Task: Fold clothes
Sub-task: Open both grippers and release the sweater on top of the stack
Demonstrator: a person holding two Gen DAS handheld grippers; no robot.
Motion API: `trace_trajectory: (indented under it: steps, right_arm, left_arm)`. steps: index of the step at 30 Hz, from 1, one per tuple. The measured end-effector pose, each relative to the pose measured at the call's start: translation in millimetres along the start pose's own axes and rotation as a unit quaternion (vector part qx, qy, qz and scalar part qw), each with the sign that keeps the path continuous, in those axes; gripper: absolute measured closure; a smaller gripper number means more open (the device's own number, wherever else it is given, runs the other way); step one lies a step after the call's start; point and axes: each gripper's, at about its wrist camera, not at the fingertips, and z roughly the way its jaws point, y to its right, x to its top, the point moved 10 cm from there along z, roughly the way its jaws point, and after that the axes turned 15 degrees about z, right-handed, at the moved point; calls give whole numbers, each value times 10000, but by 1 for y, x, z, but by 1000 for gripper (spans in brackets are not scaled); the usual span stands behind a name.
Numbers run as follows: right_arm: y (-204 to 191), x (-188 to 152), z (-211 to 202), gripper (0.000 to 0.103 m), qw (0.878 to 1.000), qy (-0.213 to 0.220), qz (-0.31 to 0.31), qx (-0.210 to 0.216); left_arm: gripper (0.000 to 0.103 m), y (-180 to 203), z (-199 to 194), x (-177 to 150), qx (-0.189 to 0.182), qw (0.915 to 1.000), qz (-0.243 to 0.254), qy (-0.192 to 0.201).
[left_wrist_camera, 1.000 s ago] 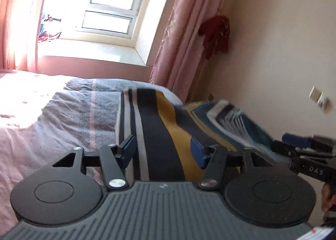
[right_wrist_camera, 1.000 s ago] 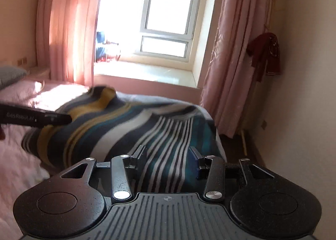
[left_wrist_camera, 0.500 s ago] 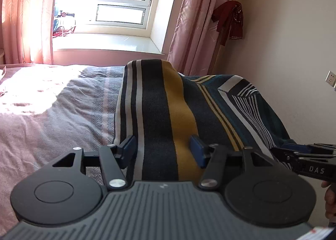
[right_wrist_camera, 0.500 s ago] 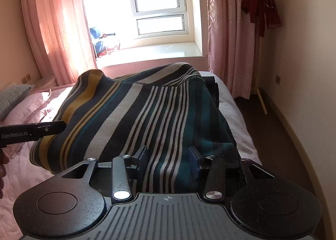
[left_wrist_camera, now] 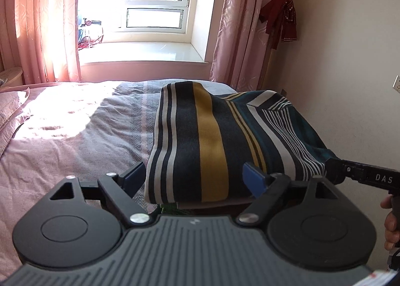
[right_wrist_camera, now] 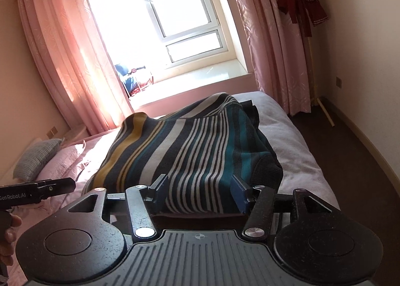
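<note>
A sweater [left_wrist_camera: 212, 140] striped in navy, mustard, teal and white lies humped on the bed [left_wrist_camera: 62, 135], its near edge raised. My left gripper [left_wrist_camera: 195, 173] is open. Its blue fingers stand wide apart with the sweater's near left edge between them. Further right, the right gripper [left_wrist_camera: 333, 168] meets the sweater's right corner. In the right wrist view the sweater [right_wrist_camera: 195, 151] fills the gap of my open right gripper [right_wrist_camera: 200, 183]. The left gripper [right_wrist_camera: 67, 184] sits by the sweater's left corner.
The pink and grey bed [right_wrist_camera: 295, 151] ends at dark floor [right_wrist_camera: 350, 135] on the right. Beyond it is a window sill between pink curtains. A red garment [left_wrist_camera: 280, 18] hangs on a stand by the wall. A grey pillow [right_wrist_camera: 37, 156] lies at the left. A hand [left_wrist_camera: 391, 226] grips each handle.
The sweater's near edge has come up off the bed into a hump. The fingers of both grippers stand further apart than half a second ago, the left more so.
</note>
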Motion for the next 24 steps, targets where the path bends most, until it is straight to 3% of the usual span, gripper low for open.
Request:
trace_trajectory:
  steps: [7, 13, 20, 24]
  right_arm:
    - [-19, -33, -66, 33, 10000, 20, -59, -59]
    - [-36, -72, -108, 30, 9993, -45, -204, -296]
    - [-48, -111, -141, 30, 9978, -171, -194, -607]
    - [-51, -135, -150, 30, 9955, -322, -218, -862]
  left_arm:
    - [13, 15, -46, -29, 6, 9997, 112, -235]
    - [1, 23, -88, -56, 105, 9991, 308, -267]
    - [1, 26, -131, -88, 358, 9970, 635, -278]
    - [1, 29, -148, -111, 123, 9979, 510, -388]
